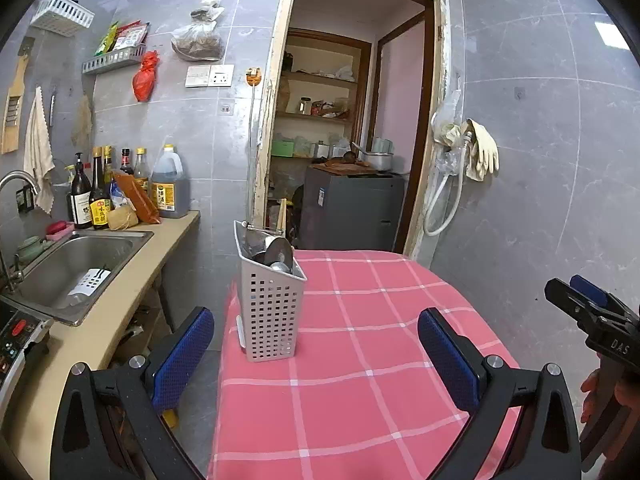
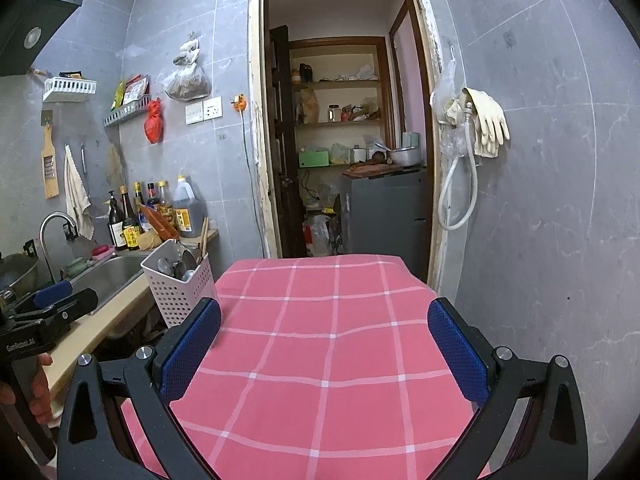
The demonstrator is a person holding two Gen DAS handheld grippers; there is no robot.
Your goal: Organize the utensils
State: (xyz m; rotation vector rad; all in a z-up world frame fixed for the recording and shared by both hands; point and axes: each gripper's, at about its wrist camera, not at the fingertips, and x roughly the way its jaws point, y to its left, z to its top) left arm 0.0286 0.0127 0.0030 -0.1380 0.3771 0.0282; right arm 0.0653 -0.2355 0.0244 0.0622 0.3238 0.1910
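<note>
A pale grey perforated plastic utensil caddy [image 1: 269, 307] stands upright near the left edge of the table covered with a pink checked cloth [image 1: 360, 360], close to the side next to the stainless steel sink [image 1: 76, 268]. Inside it sit metal spoons [image 1: 276, 258] with bowls up, crowded together (their handles are hidden by the caddy walls).

The left hand-held gripper [image 1: 316, 350] hangs above the near part of the cloth with its blue-padded fingers spread wide and nothing between them; the caddy stands just beyond its left finger. The right hand-held gripper [image 2: 324, 350] is likewise released, spread over bare cloth, well apart from the caddy.

Only the right wrist view shows wooden chopsticks [image 2: 204, 236] rising from the caddy's far corner, along with the black range hood [image 2: 36, 12] overhead. Only the left wrist view shows the white slotted object lying in the sink basin [image 1: 90, 282].
</note>
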